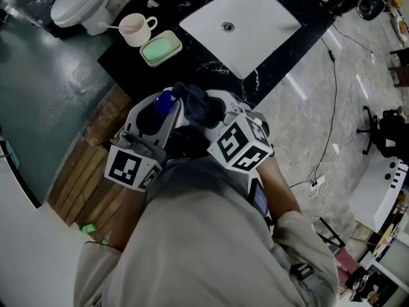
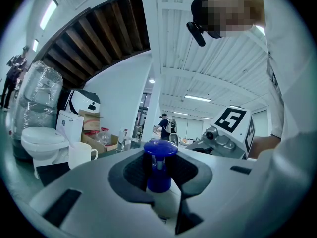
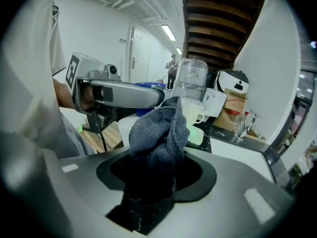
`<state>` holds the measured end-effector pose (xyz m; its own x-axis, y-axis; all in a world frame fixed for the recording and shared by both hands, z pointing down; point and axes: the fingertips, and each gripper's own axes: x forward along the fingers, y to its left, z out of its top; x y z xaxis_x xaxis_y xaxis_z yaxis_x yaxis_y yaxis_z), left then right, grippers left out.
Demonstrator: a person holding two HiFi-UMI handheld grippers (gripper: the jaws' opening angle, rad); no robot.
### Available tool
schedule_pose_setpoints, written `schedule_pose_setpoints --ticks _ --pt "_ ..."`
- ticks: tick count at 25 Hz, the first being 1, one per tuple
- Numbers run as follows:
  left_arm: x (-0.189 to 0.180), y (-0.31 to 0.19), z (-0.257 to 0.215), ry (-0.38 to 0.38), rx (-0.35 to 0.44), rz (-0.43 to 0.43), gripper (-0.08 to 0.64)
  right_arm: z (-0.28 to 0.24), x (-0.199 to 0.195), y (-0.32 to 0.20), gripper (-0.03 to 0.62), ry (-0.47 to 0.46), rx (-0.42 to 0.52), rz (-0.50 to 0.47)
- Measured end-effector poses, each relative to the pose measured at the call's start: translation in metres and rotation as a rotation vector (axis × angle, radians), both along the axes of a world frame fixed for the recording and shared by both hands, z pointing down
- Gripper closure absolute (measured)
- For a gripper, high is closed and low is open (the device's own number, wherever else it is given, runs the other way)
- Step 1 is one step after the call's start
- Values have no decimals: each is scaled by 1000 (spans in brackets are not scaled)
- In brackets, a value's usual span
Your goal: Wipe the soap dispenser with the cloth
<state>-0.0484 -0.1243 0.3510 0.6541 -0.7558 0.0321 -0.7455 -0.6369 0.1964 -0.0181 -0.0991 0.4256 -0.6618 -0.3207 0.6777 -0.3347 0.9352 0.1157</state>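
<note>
The soap dispenser (image 1: 163, 102), a white bottle with a blue pump top (image 2: 159, 163), is held close to the person's body with my left gripper (image 1: 160, 115) shut on it. Its jaws press the bottle just below the pump in the left gripper view. My right gripper (image 1: 206, 117) is shut on a dark blue-grey cloth (image 1: 197, 103), which bunches up out of its jaws (image 3: 159, 133). In the head view the cloth lies against the dispenser's right side. In the right gripper view the white bottle (image 3: 124, 129) shows just behind the cloth.
A black counter (image 1: 121, 62) lies ahead with a white sink (image 1: 255, 18), a white cup (image 1: 135, 29) and a green soap dish (image 1: 161, 48). A white toilet (image 1: 80, 2) stands at the far left. Wooden slats (image 1: 83, 178) run under the left arm. Cables cross the floor on the right.
</note>
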Motion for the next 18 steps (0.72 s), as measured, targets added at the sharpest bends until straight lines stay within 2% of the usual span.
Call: schedule_pose_setpoints --ticks 7,18 --pt "5 -2 1 15 -6 14 475 24 5 -3 397 17 -41 23" --pt "10 1 0 -24 1 63 474 52 15 0 397 61 -92 45"
